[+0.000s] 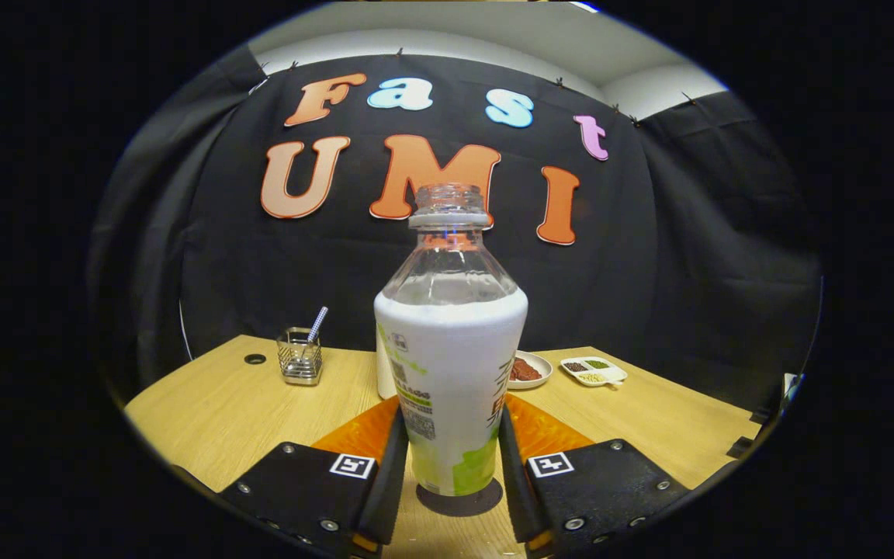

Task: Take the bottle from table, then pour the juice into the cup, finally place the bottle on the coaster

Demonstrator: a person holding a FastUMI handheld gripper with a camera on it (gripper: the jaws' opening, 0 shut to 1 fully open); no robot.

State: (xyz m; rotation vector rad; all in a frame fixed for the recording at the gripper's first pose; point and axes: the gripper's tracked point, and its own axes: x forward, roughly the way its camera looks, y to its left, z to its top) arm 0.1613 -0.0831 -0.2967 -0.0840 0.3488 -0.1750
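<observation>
Clear plastic bottle (451,349), cap off, open mouth up, white label sleeve round the body. You have it upright between the fingers of the gripper (451,458), both pads pressed flat on the lower sleeve, so the jaws are closed down to bottle width and holding it. Its base sits on or just above a dark round coaster (460,498) on the wooden table (206,411); contact is hard to tell.

Handling guess: thin wall, will flex if you squeeze hard, and the sleeve looks smooth, so slip is possible. Fill level is hidden by the sleeve; the shoulder looks empty, so probably light and a bit top-tippy. The low grip on the straight part is the right place; stay off the tapered shoulder. Open neck means any tilt spills whatever is left.

Beyond it, a white cup (386,373) peeks out just behind the bottle. Further back: wire holder (299,357) with a straw, a small plate (529,369), a divided dish (593,370).
</observation>
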